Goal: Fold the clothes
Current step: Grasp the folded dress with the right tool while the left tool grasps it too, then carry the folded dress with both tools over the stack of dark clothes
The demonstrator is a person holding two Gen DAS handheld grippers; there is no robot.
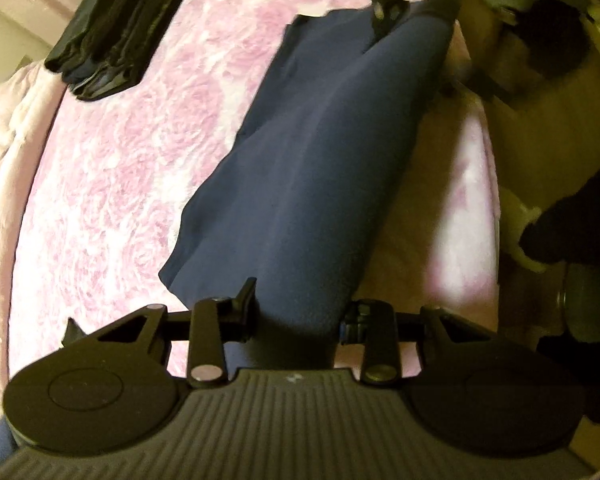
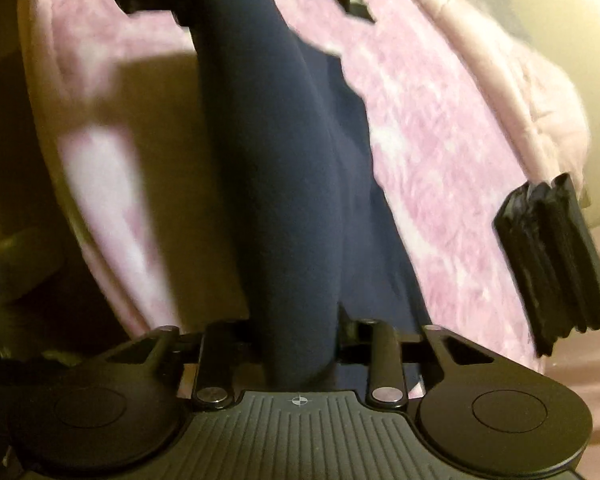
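Left wrist view: I've got the left gripper [image 1: 296,312] and right gripper [image 2: 296,340] each clamped on an end of the navy garment [image 1: 300,160], stretched over the pink bed [image 1: 120,160] to fold straight.

Left wrist view: camera sits just behind the left gripper [image 1: 298,312], angled steeply down and close over the navy garment [image 1: 312,168] on the pink bedspread [image 1: 132,152]. Right wrist view: same mounting behind the right gripper [image 2: 296,344], facing the garment's other end. Shared: garment, bedspread, stack of dark folded clothes [image 1: 112,32]; each sees the opposite gripper at its top edge.
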